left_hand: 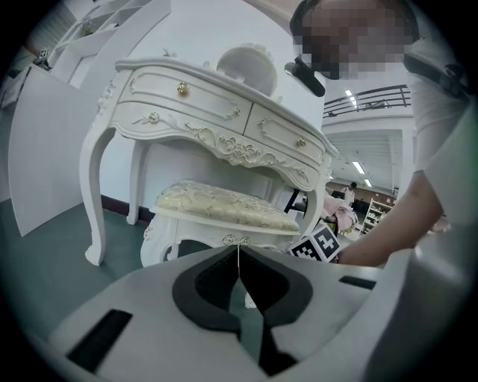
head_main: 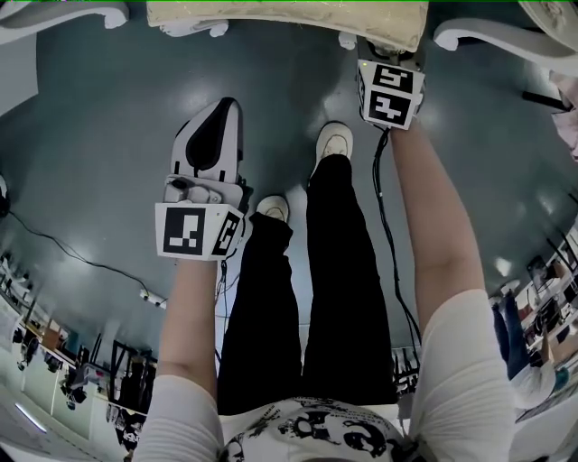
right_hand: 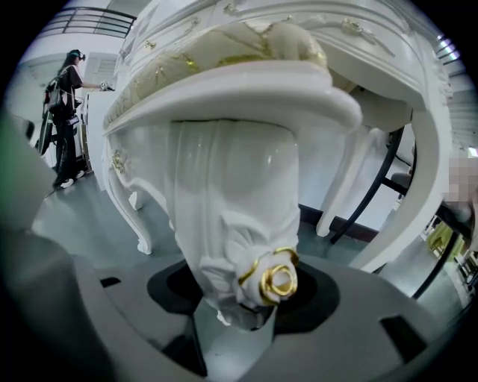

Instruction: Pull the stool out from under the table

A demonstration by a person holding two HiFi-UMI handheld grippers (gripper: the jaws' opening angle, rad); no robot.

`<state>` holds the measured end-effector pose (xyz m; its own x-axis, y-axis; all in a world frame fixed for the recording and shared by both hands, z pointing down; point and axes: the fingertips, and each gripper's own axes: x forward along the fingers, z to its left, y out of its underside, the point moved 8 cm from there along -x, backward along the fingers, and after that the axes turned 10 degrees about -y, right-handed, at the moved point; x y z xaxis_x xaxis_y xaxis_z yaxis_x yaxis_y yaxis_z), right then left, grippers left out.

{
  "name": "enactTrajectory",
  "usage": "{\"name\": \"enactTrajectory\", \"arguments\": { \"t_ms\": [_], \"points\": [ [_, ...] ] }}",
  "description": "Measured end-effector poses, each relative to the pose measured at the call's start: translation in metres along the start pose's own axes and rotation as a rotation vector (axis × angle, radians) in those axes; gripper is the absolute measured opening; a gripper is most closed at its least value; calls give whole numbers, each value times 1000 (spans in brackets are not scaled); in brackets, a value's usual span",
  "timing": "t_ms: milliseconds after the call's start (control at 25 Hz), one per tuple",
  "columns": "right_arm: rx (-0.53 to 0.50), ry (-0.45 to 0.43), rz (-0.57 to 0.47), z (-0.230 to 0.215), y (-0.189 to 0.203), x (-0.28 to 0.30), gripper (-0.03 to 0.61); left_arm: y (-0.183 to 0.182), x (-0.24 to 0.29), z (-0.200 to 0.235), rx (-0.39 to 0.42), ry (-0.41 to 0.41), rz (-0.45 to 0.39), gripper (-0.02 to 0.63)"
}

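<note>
A white carved stool (left_hand: 224, 205) with a cream cushion stands under the ornate white dressing table (left_hand: 216, 112). From the head view, the stool's cushion (head_main: 280, 23) lies at the top edge. My right gripper (right_hand: 240, 302) is shut on the stool's corner leg (right_hand: 231, 224), by its gold rose ornament (right_hand: 280, 280). Its jaws are hidden under the stool in the head view, where the right gripper's (head_main: 388, 56) marker cube shows. My left gripper (head_main: 228, 104) hangs short of the stool, shut on nothing, its tips (left_hand: 238, 250) pressed together.
Curved table legs (head_main: 63, 16) (head_main: 492, 34) flank the stool. The holder's legs and white shoes (head_main: 334, 140) stand on the dark green floor just behind it. A cable (head_main: 72, 253) runs across the floor at left. A person (right_hand: 67, 112) stands far off.
</note>
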<state>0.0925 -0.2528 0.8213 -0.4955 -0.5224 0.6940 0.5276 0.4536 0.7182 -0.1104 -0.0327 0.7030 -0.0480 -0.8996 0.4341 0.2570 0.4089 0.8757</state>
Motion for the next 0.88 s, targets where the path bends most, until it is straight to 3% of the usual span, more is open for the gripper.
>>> {"name": "enactTrajectory", "arguments": {
  "t_ms": [520, 880],
  "points": [
    [-5, -34, 28, 54, 49, -61, 265, 35, -79, -1, 75, 81, 74, 21],
    [-14, -58, 32, 90, 87, -87, 265, 63, -104, -9, 46, 80, 74, 21]
  ]
}}
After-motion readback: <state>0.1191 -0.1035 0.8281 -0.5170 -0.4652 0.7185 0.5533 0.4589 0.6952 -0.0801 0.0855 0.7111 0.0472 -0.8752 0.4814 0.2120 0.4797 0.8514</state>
